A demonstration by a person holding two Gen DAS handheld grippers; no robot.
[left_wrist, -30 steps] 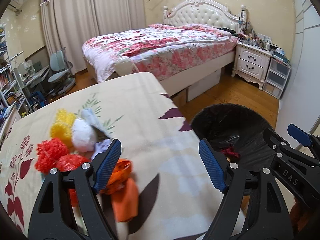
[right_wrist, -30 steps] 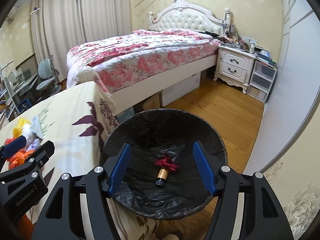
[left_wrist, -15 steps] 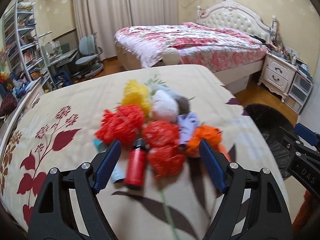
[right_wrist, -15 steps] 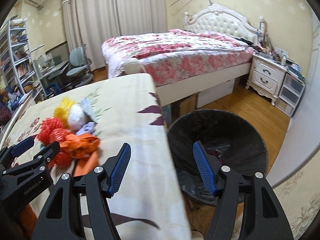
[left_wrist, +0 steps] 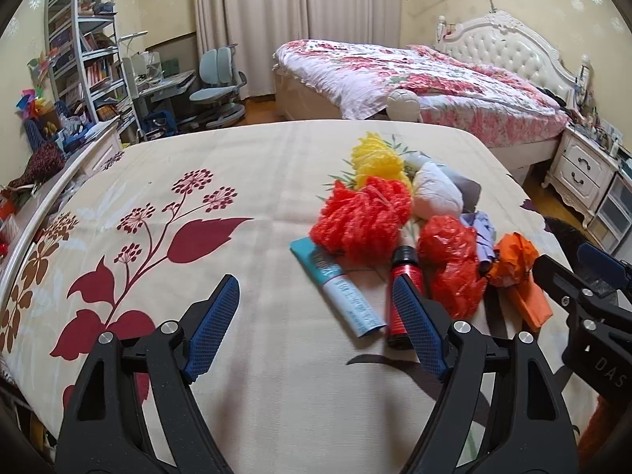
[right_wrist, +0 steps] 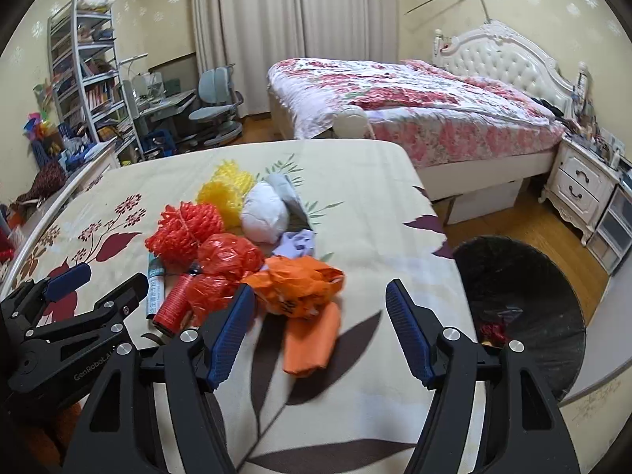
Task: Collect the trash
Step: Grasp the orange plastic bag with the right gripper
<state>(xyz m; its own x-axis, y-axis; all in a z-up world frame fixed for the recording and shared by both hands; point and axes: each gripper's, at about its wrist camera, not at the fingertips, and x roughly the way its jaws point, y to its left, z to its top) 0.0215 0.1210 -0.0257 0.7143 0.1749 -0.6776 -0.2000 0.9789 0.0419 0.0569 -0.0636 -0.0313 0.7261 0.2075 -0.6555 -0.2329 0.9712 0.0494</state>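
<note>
Left gripper [left_wrist: 316, 328] with blue pads spread wide, nothing between them, lower centre of its frame over the cream floral bedspread [left_wrist: 177, 205]. Right gripper [right_wrist: 320, 331], jaws opening, nothing gripped, orange crumpled plastic bag [right_wrist: 300, 284] just beyond its left pad. Trash pile mid-frame: red mesh bundle [left_wrist: 363, 213], yellow mesh bundle [left_wrist: 375, 158], white wad [left_wrist: 434, 193], red plastic bag [left_wrist: 450, 260], red cylindrical bottle [left_wrist: 403, 288], teal tube [left_wrist: 339, 288]. Black-lined round bin [right_wrist: 525, 296] at right edge, on wooden floor.
</note>
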